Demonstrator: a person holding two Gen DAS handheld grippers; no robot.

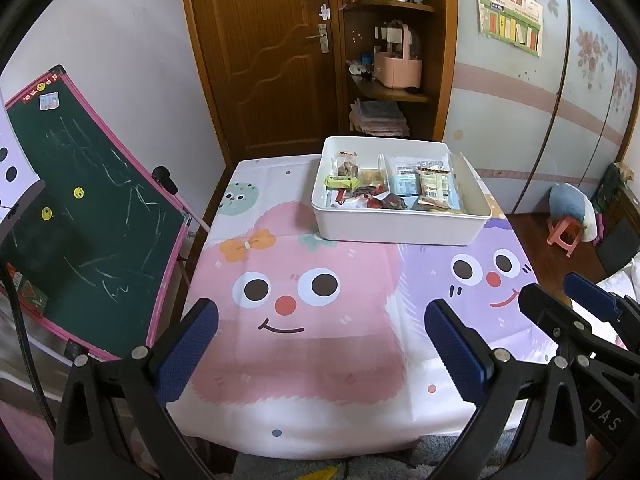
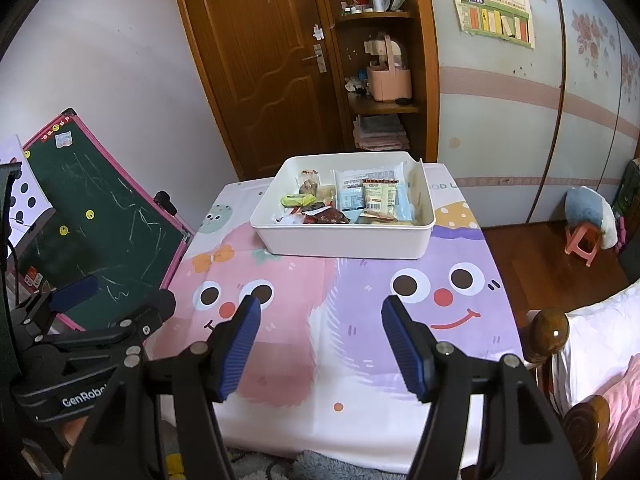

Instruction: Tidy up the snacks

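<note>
A white plastic box [image 1: 400,226] [image 2: 344,240] stands at the far end of the table and holds several wrapped snacks [image 1: 432,186] [image 2: 380,196], sorted in two halves by a divider. My left gripper [image 1: 320,328] is open and empty above the near part of the table, well short of the box. My right gripper [image 2: 320,324] is open and empty, also above the near part. Each gripper shows at the edge of the other's view, the right one [image 1: 560,296] and the left one [image 2: 120,292].
The table wears a cartoon-face cloth [image 1: 288,344] [image 2: 360,360]. A green chalkboard [image 1: 88,216] [image 2: 100,216] leans at the left. A wooden door and corner shelf [image 1: 388,92] stand behind. A pink stool [image 2: 582,242] and a bed post [image 2: 548,332] are at the right.
</note>
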